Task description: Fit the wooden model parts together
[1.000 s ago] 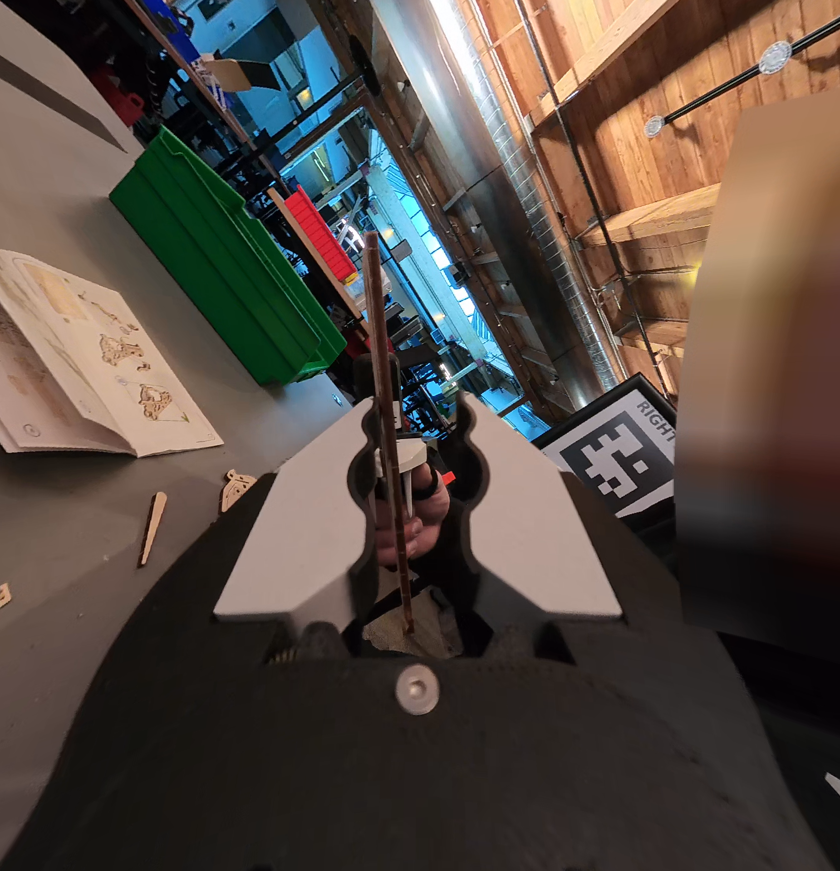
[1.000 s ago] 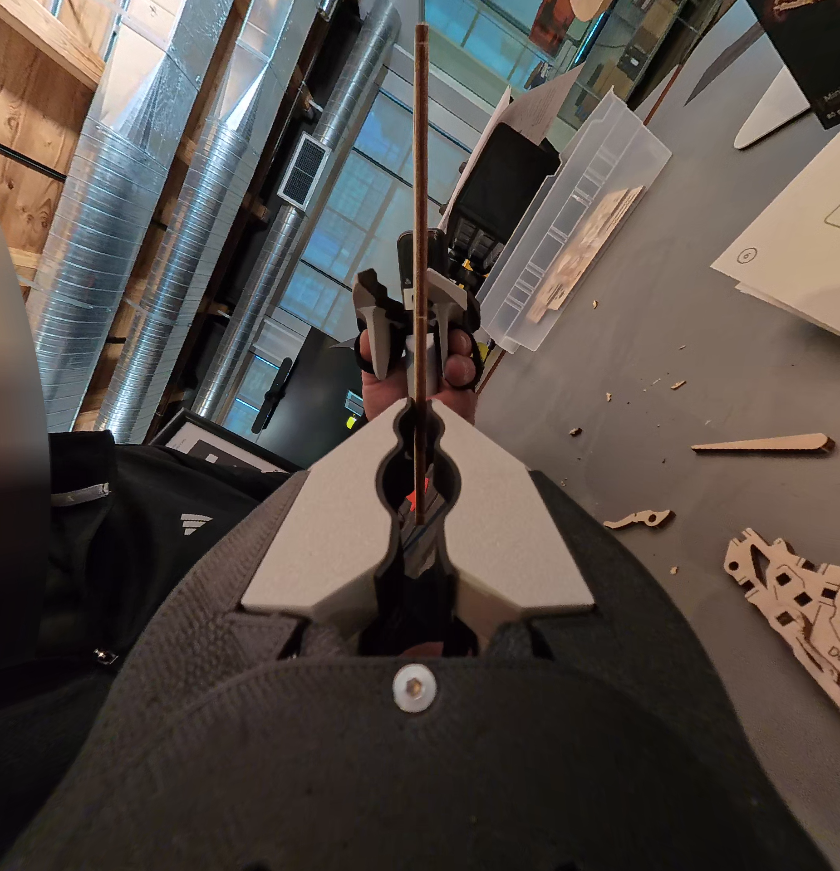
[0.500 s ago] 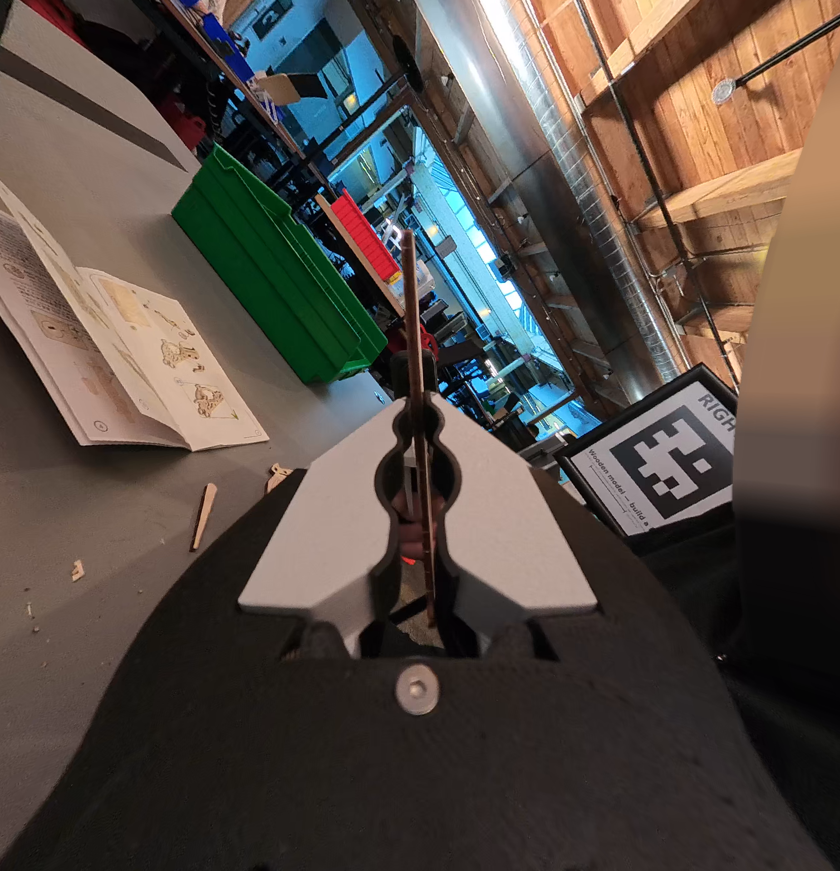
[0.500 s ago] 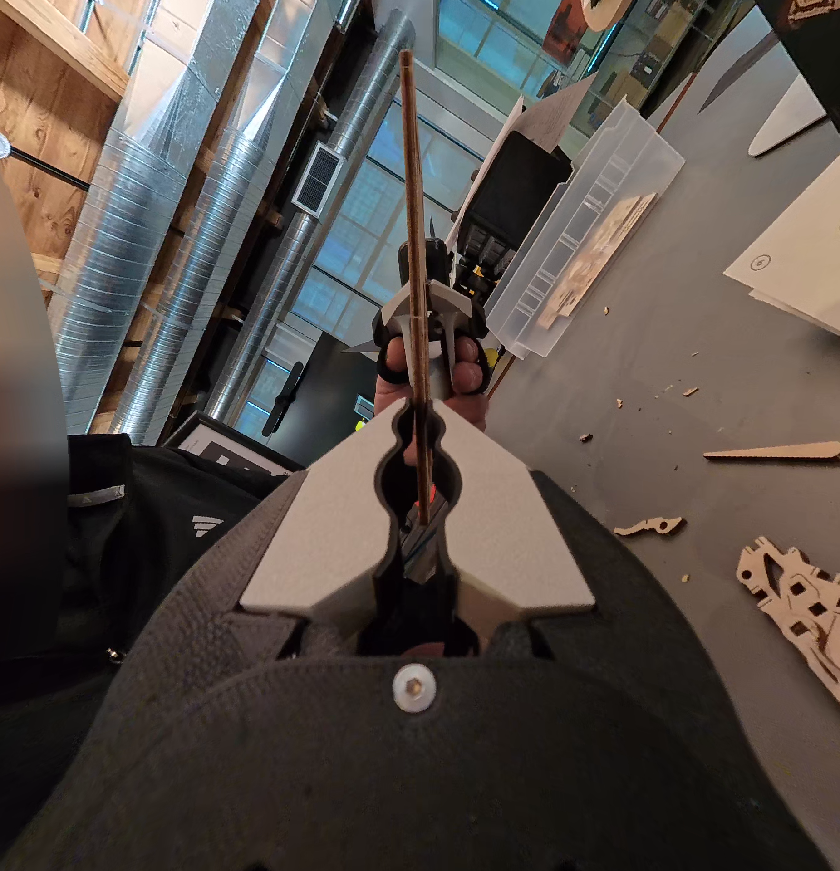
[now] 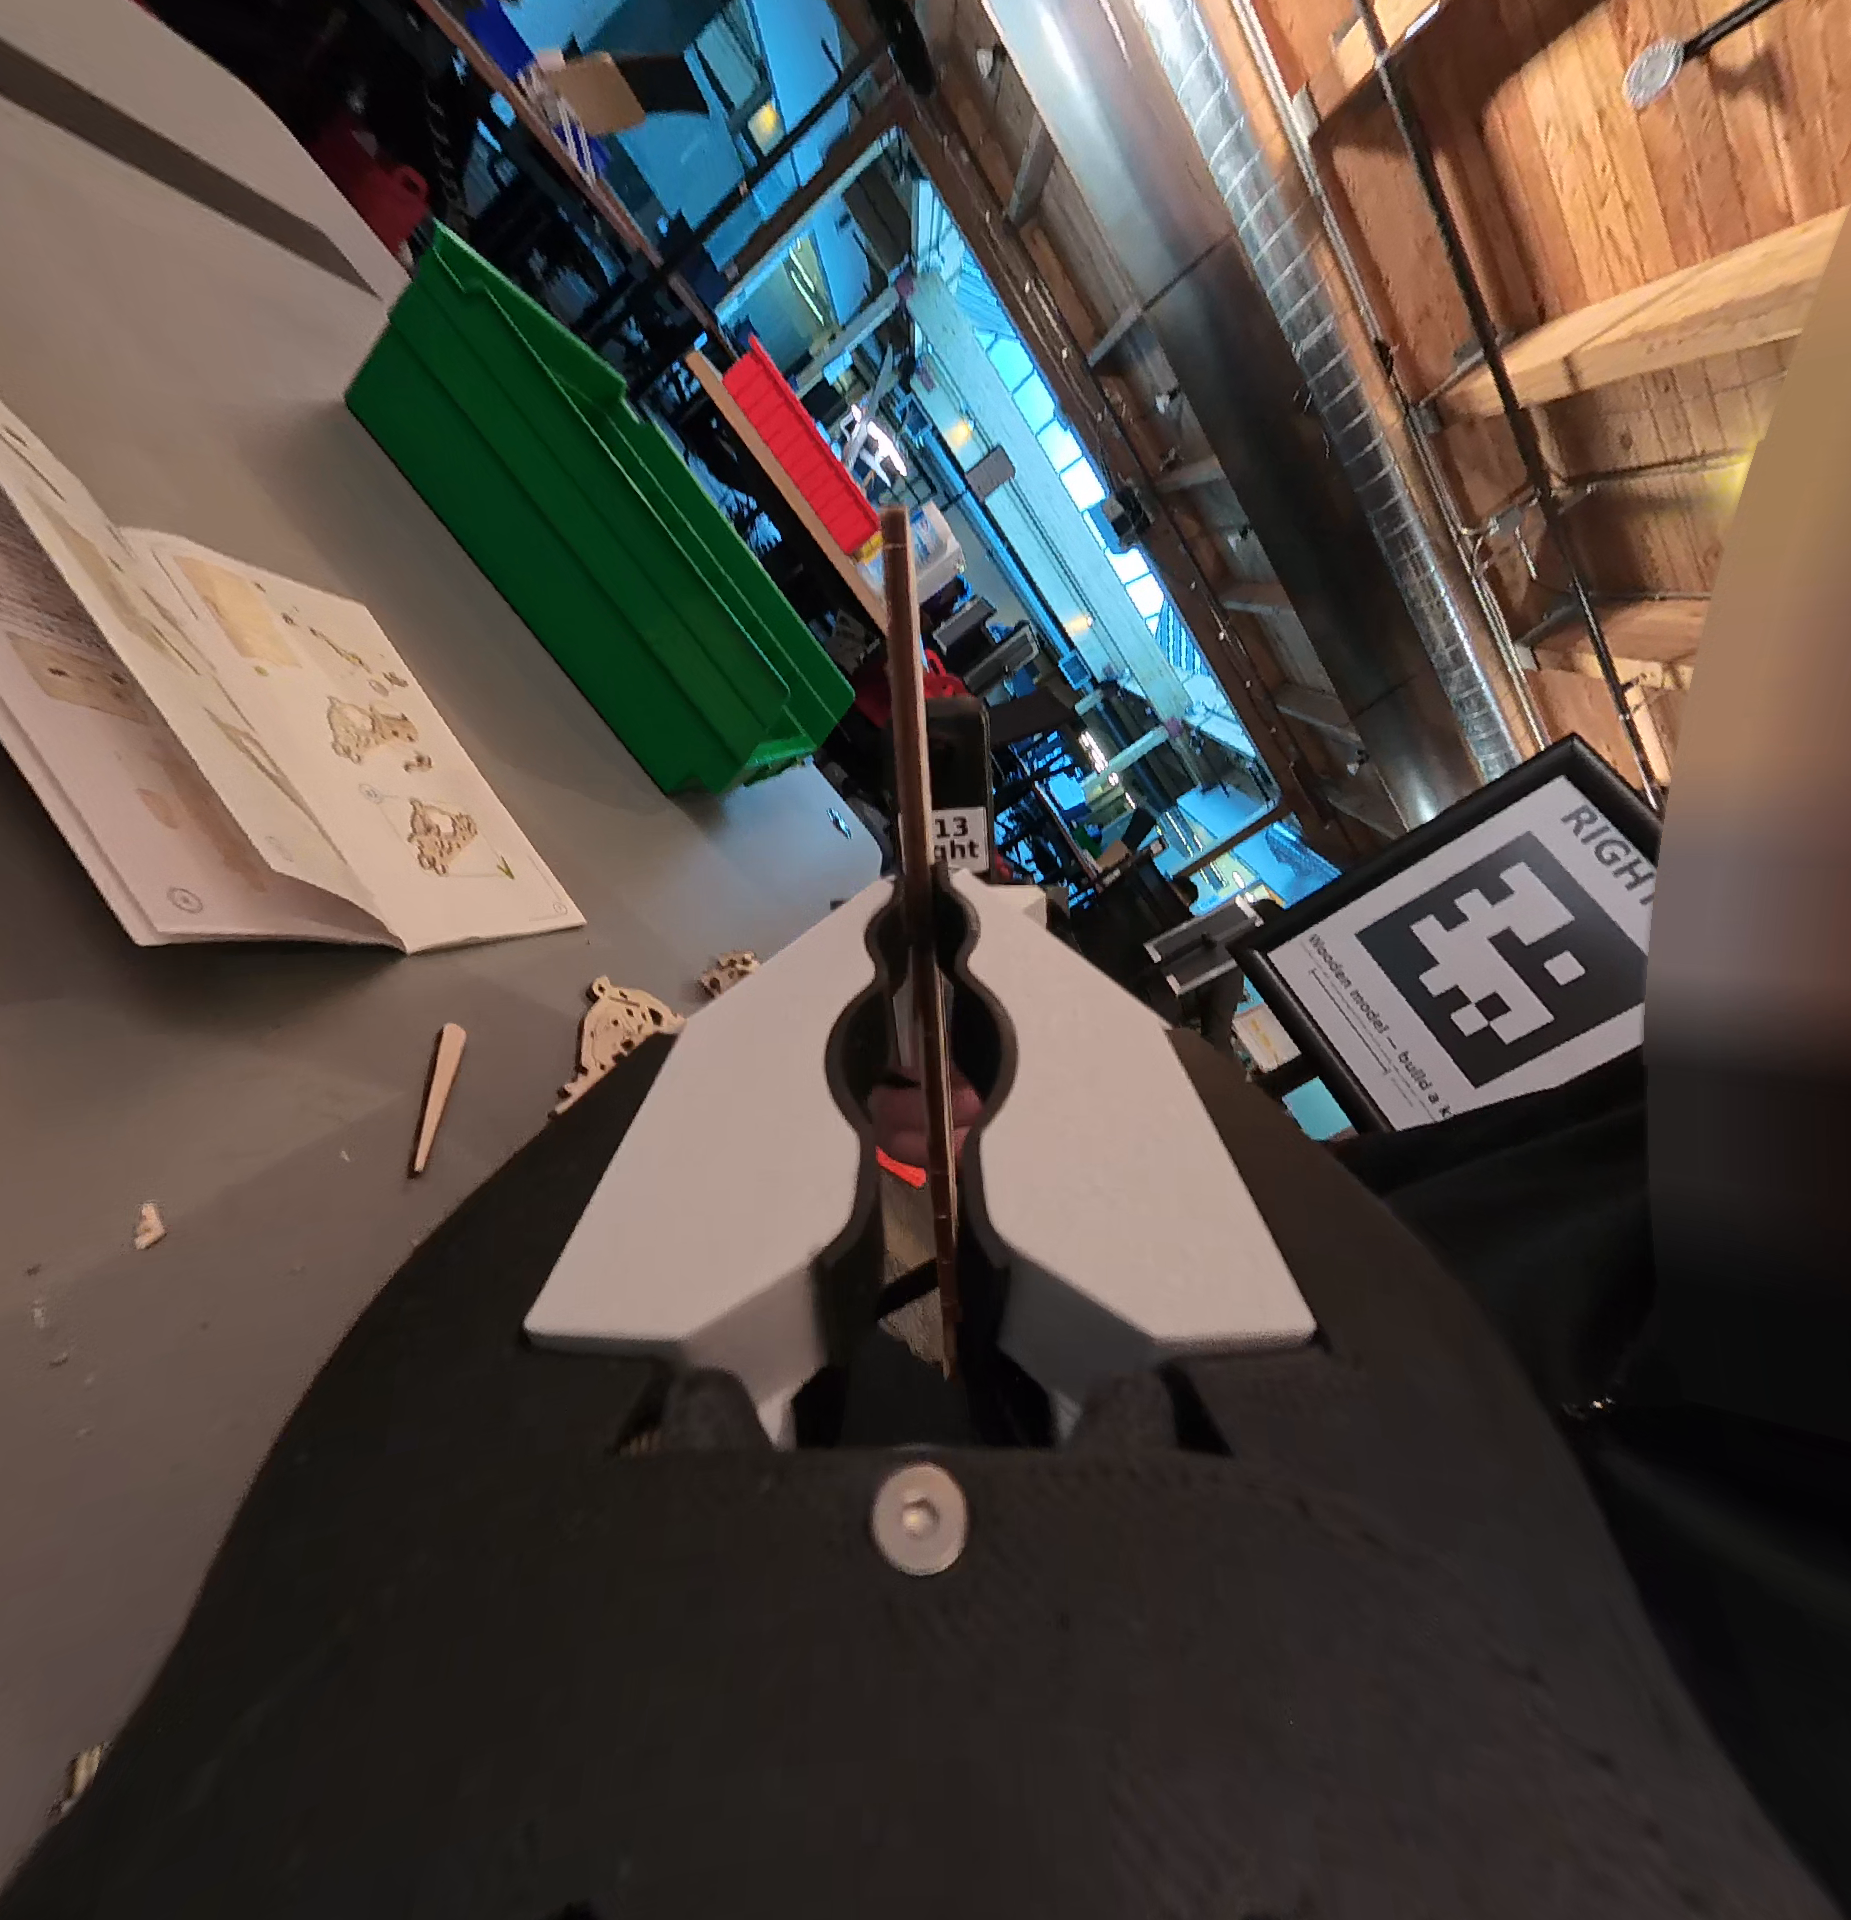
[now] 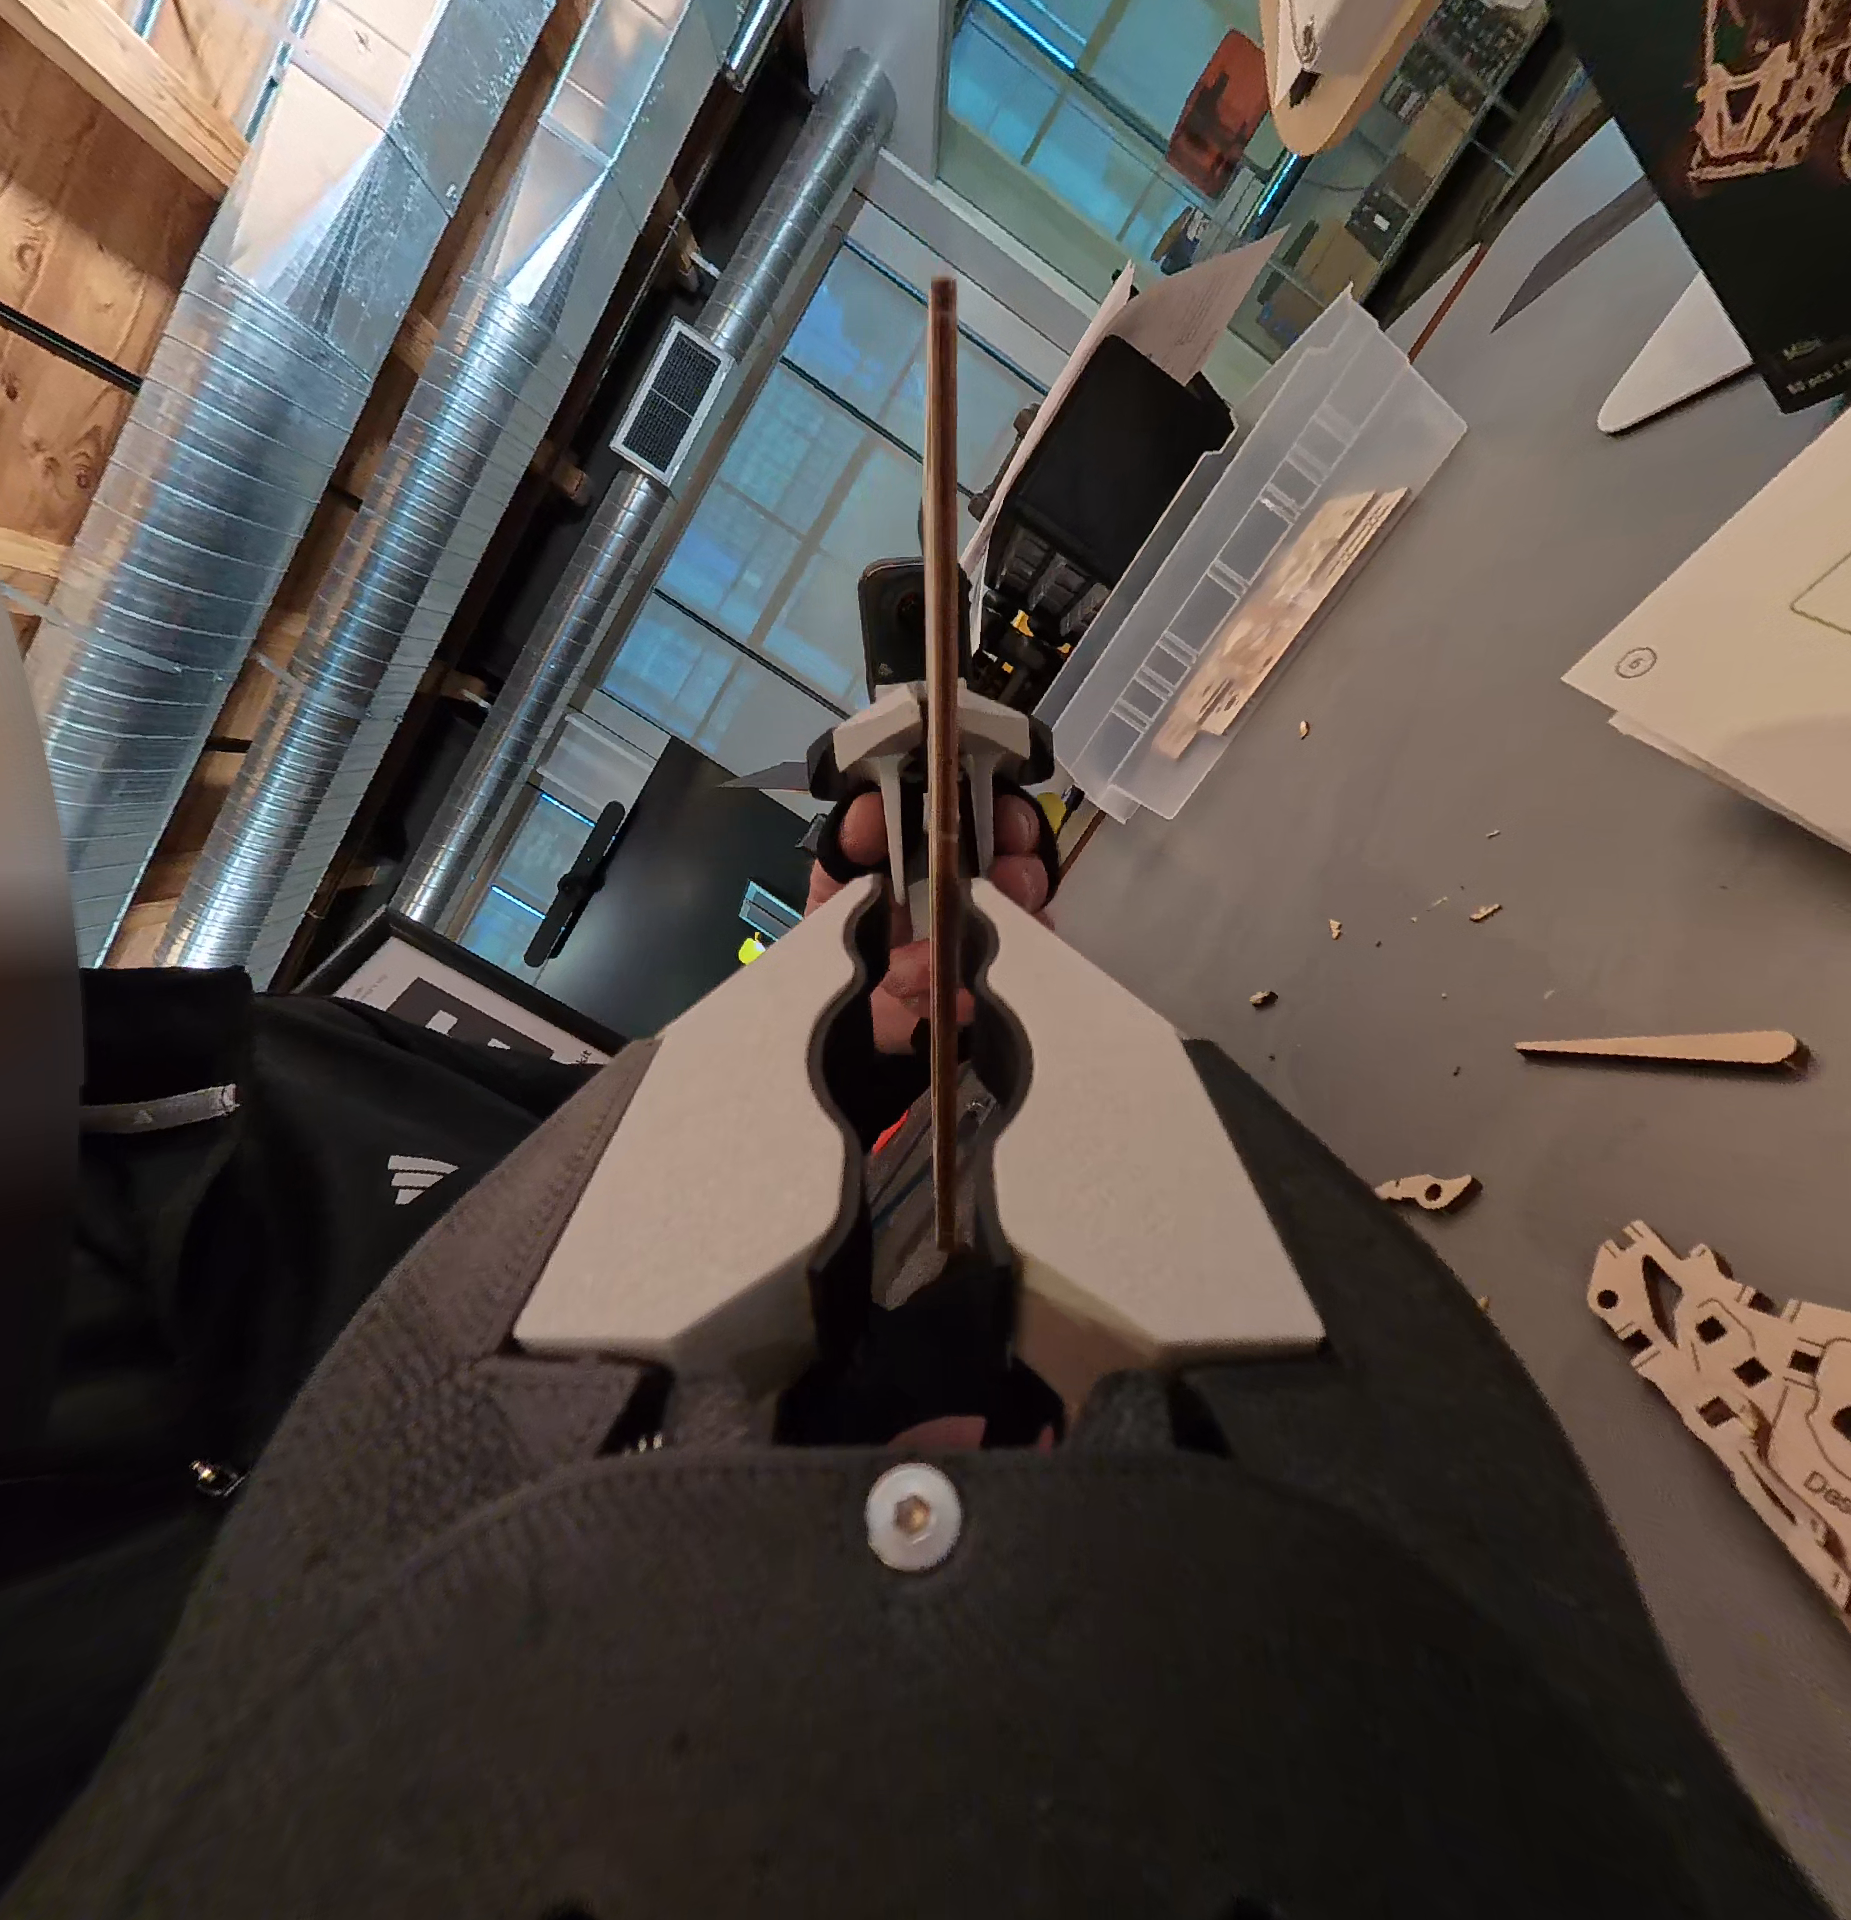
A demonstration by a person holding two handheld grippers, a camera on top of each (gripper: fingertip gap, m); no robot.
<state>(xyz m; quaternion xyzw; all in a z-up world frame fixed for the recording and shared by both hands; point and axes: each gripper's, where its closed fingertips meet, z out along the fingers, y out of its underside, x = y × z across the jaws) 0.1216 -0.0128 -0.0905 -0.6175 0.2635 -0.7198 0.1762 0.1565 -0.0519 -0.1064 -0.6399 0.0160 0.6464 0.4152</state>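
Two grippers meet nose to nose over a grey worktable [image 6: 1440, 852], a thin dark-edged wooden sheet [image 5: 910, 727] standing edge-on between them.

The left gripper [image 5: 919, 883] is clamped on the sheet, its matte grey scalloped fingers [image 5: 755, 1122] pinching it at the tips. The right gripper [image 6: 926, 899] stands slightly parted, the sheet [image 6: 942, 582] passing between its tips untouched on one side. Pale laser-cut parts [image 6: 1752, 1361] and a tapered sliver [image 6: 1659, 1047] lie flat nearby.

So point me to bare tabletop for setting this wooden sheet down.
Free: the grey stretch between the open booklet and the green bin, and the patch between the clear tray and the tapered sliver. Crowded: around the cut-out fret and scattered chips.
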